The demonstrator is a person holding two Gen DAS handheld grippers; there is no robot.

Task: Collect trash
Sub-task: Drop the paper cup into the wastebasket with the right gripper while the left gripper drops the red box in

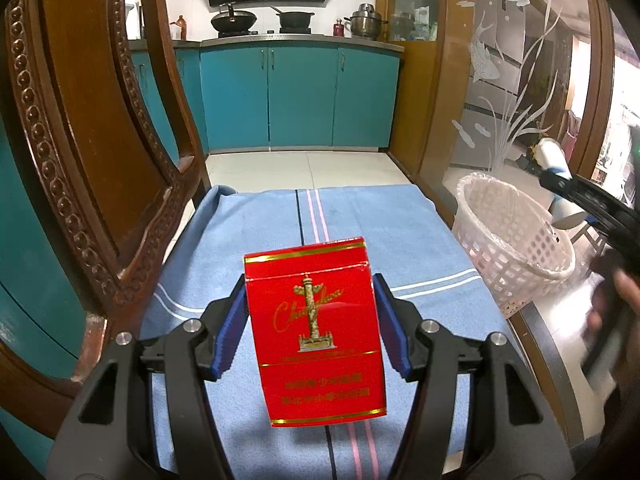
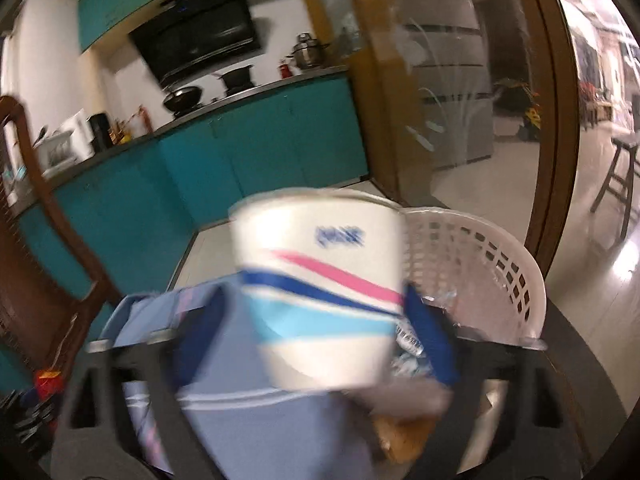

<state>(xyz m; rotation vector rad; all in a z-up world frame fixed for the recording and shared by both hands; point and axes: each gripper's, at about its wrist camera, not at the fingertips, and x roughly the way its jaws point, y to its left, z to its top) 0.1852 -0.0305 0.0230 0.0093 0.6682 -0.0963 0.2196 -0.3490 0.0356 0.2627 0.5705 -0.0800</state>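
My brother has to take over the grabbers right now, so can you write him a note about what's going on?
Left gripper: shut on the red cigarette pack, held above the blue towel.
Right gripper: jaws wide, with the paper cup loose between them, next to the white basket.
Done: both things are picked up.
Left: get the cup, then the pack, into the basket.

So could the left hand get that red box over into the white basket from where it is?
Probably yes. The left gripper holds the red box above the blue cloth, and the basket sits open-topped to its right. Only the right gripper, carrying a cup, hovers near the rim.
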